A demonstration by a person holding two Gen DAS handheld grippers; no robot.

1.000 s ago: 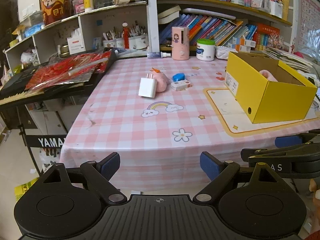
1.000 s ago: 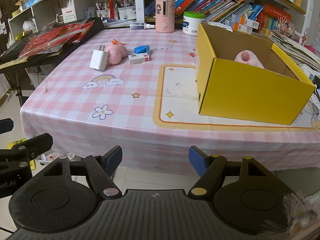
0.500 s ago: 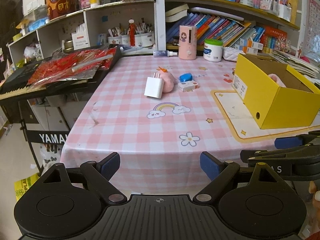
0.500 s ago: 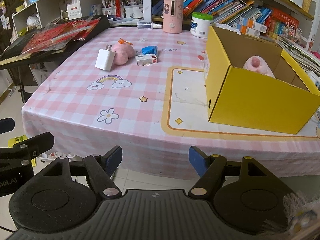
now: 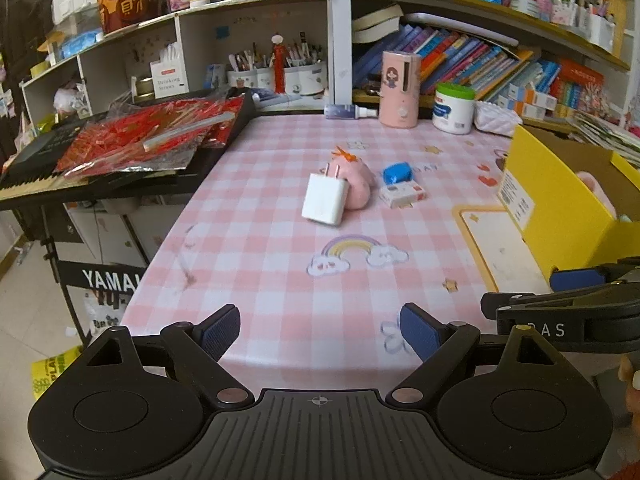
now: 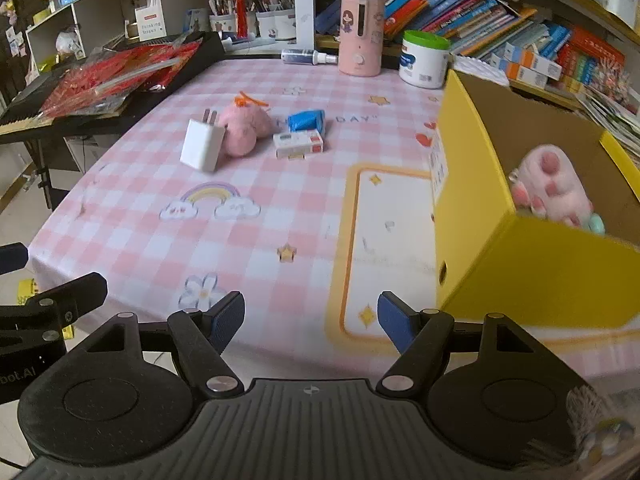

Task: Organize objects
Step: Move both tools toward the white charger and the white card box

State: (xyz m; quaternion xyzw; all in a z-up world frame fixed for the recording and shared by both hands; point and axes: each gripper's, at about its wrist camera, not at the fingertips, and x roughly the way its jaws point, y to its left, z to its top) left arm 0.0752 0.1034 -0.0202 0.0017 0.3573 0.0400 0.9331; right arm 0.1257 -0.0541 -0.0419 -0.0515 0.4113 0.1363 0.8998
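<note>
On your tabletop [image 6: 132, 236] lie one white charger [image 6: 201, 150], one pink toy [image 6: 241, 128], one blue packet [image 6: 306, 120], one small box [image 6: 298, 143], beside one yellow box [image 6: 532, 272]; both your left gripper [image 5: 320, 330] and right gripper [image 6: 311, 318] have fingers spread wide, holding nothing.

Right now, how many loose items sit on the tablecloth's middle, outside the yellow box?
4, clustered together: white charger leaning on the pink plush, blue packet right of the plush, small white carton in front of the packet. Nothing visibly hidden behind.

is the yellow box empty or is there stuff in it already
Not empty. The open yellow box already holds a pink paw plush, with a small teal item beside it.
</note>
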